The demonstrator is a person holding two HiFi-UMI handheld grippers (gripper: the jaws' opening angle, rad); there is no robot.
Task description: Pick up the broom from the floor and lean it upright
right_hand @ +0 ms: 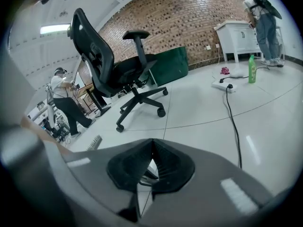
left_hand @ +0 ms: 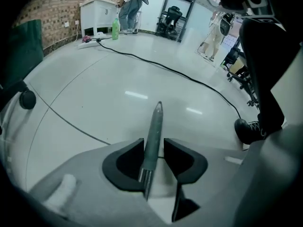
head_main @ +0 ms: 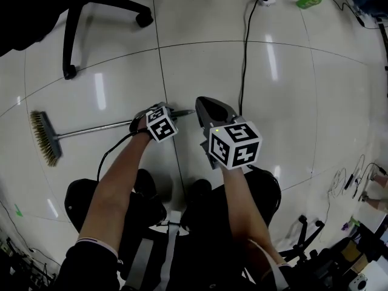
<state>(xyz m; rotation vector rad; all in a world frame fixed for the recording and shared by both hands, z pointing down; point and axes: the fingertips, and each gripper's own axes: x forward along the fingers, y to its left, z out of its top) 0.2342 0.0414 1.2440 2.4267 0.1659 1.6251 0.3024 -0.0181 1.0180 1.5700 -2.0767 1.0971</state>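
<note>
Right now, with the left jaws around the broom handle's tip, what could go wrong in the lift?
The left gripper straddles only the green end of the broom handle, jaws apart. The brush head lies far off, so the broom may pivot or slip when lifted. The black cable runs close to that end and could snag. The rising brush head might strike the office chair nearby.
</note>
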